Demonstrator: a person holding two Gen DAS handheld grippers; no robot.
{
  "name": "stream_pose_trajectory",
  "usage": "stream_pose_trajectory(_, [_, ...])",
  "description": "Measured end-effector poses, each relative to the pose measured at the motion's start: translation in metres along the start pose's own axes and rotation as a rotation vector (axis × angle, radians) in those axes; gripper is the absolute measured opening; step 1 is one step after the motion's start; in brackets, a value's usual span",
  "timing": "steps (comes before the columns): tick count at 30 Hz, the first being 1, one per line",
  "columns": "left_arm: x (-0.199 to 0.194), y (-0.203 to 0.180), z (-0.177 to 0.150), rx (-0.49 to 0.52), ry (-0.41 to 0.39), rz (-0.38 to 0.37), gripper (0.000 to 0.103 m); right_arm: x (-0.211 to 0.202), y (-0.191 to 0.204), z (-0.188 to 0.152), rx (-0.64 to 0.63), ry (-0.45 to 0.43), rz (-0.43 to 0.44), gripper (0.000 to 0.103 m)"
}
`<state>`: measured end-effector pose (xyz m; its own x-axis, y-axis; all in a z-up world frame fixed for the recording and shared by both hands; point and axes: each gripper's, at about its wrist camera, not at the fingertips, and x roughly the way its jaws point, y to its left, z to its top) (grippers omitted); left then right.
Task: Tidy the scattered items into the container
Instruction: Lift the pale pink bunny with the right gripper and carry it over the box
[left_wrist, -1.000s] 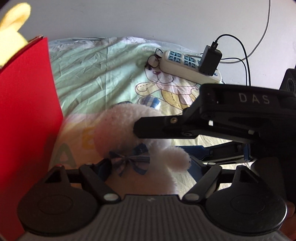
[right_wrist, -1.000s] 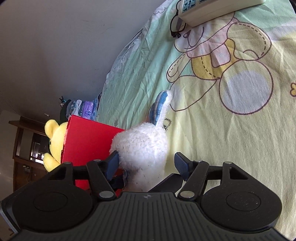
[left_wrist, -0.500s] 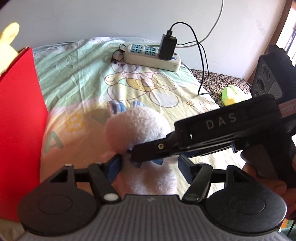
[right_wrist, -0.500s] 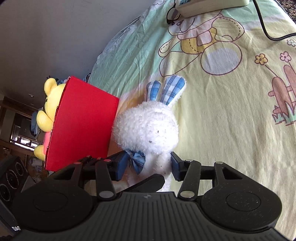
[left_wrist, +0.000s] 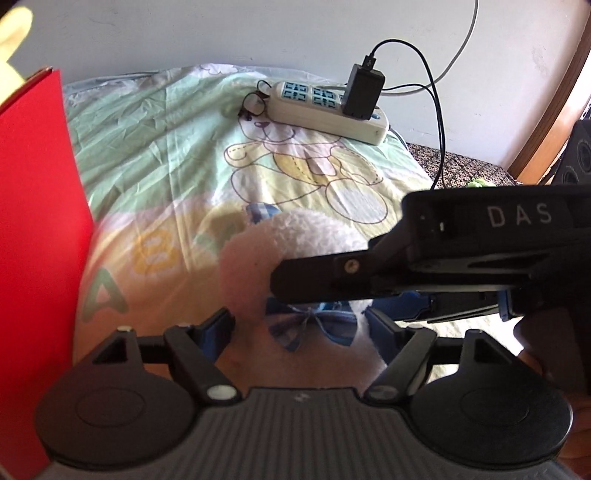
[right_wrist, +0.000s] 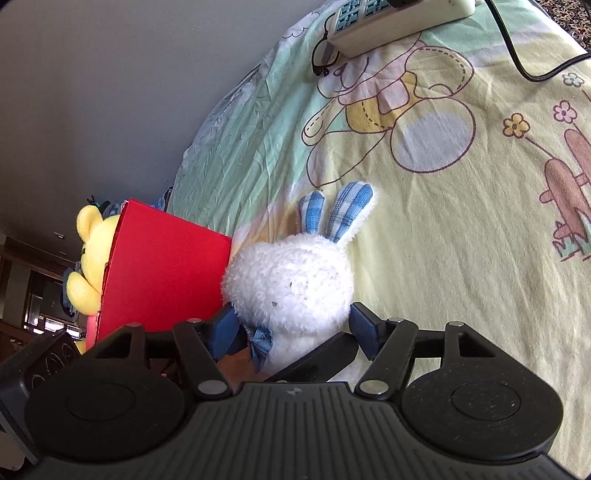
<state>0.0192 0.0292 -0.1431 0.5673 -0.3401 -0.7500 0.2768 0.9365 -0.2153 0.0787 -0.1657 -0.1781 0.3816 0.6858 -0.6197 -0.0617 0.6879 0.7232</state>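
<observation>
Scene: a white plush bunny (right_wrist: 291, 284) lies on a cartoon-print bedsheet (right_wrist: 461, 229), touching the near-right wall of a red container (right_wrist: 166, 273).
Container: it stands to the left of the bunny; a yellow plush toy (right_wrist: 90, 258) already pokes out of it on the far-left side.
Bunny axis: in the right wrist view its checked blue ears (right_wrist: 336, 214) point to the far side and its blue bow (right_wrist: 260, 341) sits at the near end, so the long axis runs near to far.
Right gripper (right_wrist: 293, 328): spread apart, a blue pad on either side of the bunny at neck level; whether the pads are touching the fur cannot be told.
Left gripper (left_wrist: 301, 328): released as well, the bow between its pads, the right tool crossing in front of it.
Nearer hand: both are at the bunny; the right one looks better placed, since it brackets the toy across its narrow width.
Key relation: the bunny lies straight ahead of the right gripper, with the box opening up and to the left.
Likely next move: squeeze, lift, and carry left over the red rim.
Clutter: a power strip (left_wrist: 328, 107) and eyeglasses (left_wrist: 253, 105) lie at the far end, well apart.
</observation>
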Motion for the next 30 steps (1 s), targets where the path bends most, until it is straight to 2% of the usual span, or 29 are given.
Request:
stream_pose_trajectory(2, [-0.004,-0.007,-0.001,0.034,0.003,0.004,0.07,-0.007,0.001,-0.005,-0.008,-0.005,-0.002,0.059])
stream_pose_trajectory(4, [-0.016,-0.012,-0.005,0.052,-0.006,-0.003,0.066,-0.015,0.003,-0.01,-0.009,0.006,0.002,0.056])
stream_pose_trajectory(9, [-0.043,-0.021,-0.021,0.059,0.01,-0.039,0.066,-0.035,0.021,-0.037,-0.075,0.046,-0.022,0.053])
stream_pose_trajectory(14, [-0.088,-0.032,-0.044,0.179,0.001,-0.058,0.066,-0.047,0.049,-0.073,-0.15,0.096,-0.034,0.052])
stream_pose_trajectory(17, [-0.11,-0.021,-0.052,0.18,0.012,-0.107,0.066,-0.049,0.066,-0.091,-0.156,0.101,-0.034,0.051])
stream_pose_trajectory(20, [-0.137,-0.005,-0.057,0.208,-0.002,-0.151,0.066,-0.054,0.092,-0.106,-0.186,0.067,-0.019,0.05])
stream_pose_trajectory(30, [-0.244,0.066,-0.057,0.316,-0.148,-0.25,0.066,-0.046,0.203,-0.138,-0.27,-0.083,0.012,0.05])
